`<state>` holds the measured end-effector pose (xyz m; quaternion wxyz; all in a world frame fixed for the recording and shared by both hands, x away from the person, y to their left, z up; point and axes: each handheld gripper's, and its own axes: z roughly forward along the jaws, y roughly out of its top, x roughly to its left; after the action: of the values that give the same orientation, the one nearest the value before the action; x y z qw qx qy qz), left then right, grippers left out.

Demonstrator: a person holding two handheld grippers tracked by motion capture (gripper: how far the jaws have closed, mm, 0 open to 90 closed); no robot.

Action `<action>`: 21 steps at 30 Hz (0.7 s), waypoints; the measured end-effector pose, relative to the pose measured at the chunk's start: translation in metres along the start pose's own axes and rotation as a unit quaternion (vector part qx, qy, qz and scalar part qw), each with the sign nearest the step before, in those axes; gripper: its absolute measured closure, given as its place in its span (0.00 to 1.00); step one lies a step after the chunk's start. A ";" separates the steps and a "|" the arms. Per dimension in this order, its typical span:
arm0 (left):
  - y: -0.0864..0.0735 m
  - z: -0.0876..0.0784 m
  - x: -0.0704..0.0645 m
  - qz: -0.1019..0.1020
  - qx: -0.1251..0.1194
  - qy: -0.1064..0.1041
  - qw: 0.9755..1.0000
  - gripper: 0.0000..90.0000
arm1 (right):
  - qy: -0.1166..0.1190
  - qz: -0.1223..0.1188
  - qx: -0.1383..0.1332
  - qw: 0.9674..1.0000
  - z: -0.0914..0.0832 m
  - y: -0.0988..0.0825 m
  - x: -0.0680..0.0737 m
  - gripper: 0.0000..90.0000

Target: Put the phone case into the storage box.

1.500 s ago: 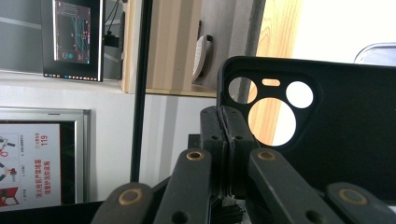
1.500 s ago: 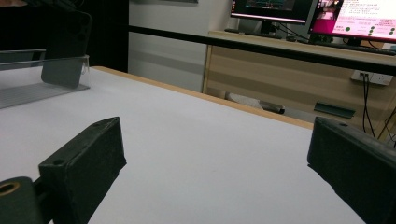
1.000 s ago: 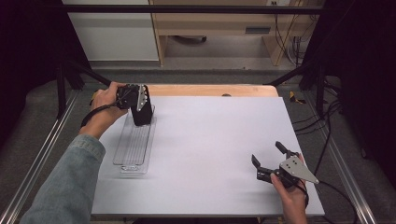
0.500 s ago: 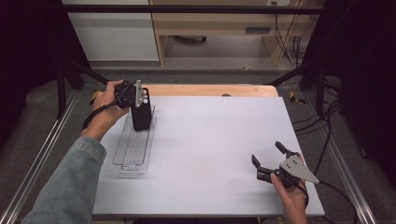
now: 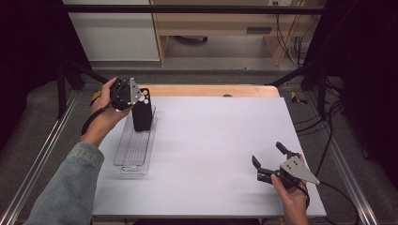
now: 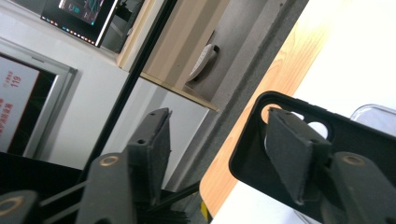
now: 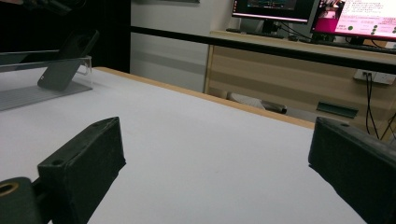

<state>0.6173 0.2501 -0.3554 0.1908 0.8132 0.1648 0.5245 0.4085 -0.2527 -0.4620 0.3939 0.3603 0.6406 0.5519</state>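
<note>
Only readable bit is "119" on a red-and-white sign [image 6: 16, 107] at about 9 o'clock in the left gripper view. The monitors' [image 7: 359, 18] text is too blurry.

Both claws parted: left arm extended far-left, right hand low at near-right.

Left arm: a sleeved forearm enters from the bottom-left of the high view and runs up to the left hand [image 5: 104, 115], which grips the left claw [image 5: 141, 101] at the far-left. The claw body is rolled so its grey plate faces up and right. Its jaws have just been opening; in the left gripper view the two pads [image 6: 154, 144] stand well apart, one of them in front of a dark object and the other clear of it. Right arm: the right hand [image 5: 291, 192] holds the right claw [image 5: 268, 157] low at the near-right, plate upward, jaws spread wide and pointing up-left.
</note>
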 end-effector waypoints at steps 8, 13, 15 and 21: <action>-0.001 -0.005 -0.006 -0.055 -0.007 -0.013 0.998 0.24 | 0.001 -0.001 -0.001 1.000 0.000 0.001 0.001 0.04; -0.001 -0.010 -0.011 -0.064 -0.005 -0.017 0.998 0.21 | 0.002 -0.001 -0.001 1.000 0.001 0.001 0.001 0.04; -0.002 -0.012 -0.013 -0.078 -0.008 -0.018 0.997 0.19 | 0.003 0.000 -0.002 1.000 0.000 0.001 0.001 0.04; -0.006 -0.018 -0.012 -0.119 -0.010 -0.025 0.993 0.16 | 0.007 -0.001 -0.002 1.000 0.001 0.002 0.003 0.03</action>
<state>0.5957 0.2522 -0.3611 0.2641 0.7986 0.2500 0.4796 0.4086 -0.2495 -0.4608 0.3902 0.3552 0.6428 0.5553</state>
